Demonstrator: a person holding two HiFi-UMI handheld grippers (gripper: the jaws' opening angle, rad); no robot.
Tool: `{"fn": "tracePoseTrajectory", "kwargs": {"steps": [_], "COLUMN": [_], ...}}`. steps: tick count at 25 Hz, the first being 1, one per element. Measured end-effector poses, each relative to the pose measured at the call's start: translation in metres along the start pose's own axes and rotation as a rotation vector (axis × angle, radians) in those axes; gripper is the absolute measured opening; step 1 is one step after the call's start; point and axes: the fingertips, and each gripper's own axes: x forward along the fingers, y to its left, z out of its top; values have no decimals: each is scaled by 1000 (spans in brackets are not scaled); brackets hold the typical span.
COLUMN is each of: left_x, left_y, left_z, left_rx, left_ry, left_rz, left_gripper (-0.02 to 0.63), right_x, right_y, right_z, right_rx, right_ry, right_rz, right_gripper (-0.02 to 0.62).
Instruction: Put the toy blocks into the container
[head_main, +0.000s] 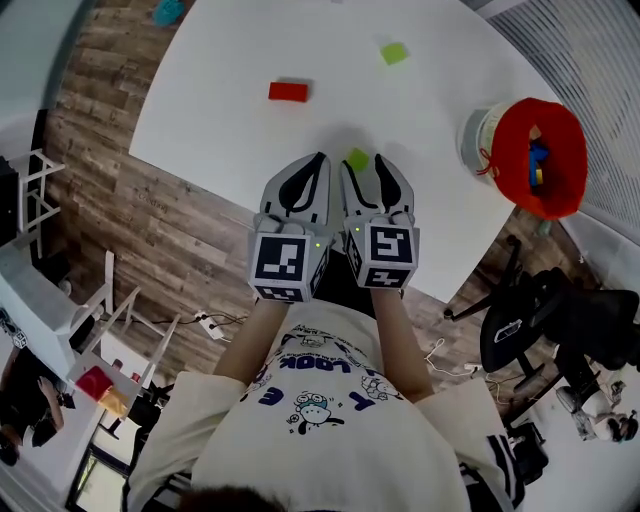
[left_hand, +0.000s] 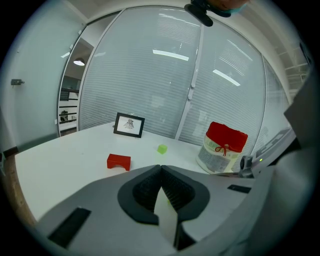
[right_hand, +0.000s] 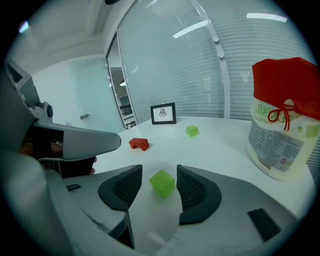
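A small green cube (head_main: 357, 158) (right_hand: 162, 183) lies on the white table (head_main: 220, 130) near its front edge. My right gripper (head_main: 362, 161) (right_hand: 159, 184) is open around it, with a gap between the cube and each pad. My left gripper (head_main: 318, 159) (left_hand: 160, 168) hangs just to its left, shut on nothing. A red arch block (head_main: 288, 91) (left_hand: 118, 161) (right_hand: 139, 144) and a second green cube (head_main: 394, 53) (left_hand: 162, 149) (right_hand: 192, 131) lie farther back. At the right stands the white container (head_main: 478, 140) (left_hand: 222, 147) (right_hand: 280, 145) with a red cloth lining, holding blue and yellow blocks (head_main: 537, 165).
A small framed picture (left_hand: 129, 124) (right_hand: 163, 113) stands at the table's far side. A teal object (head_main: 168, 10) lies at the far left corner. A black office chair (head_main: 540, 310) stands on the floor right of the table.
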Motion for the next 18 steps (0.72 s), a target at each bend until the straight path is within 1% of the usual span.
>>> {"fn": "tracePoseTrajectory", "kwargs": {"steps": [10,18], "left_x": [-1,1], "left_y": [9,14], "left_z": [-12,-15], "left_rx": [-20,-41], "left_ry": [21,31], "left_rz": [10,11], "left_gripper": [31,31], "right_x": [12,16], "right_y": [-1,-1], "right_z": [-16,-22], "right_rx": [-11,-11], "right_ry": [58,87], "right_rz": [-4,-12], "right_gripper": [224,223]}}
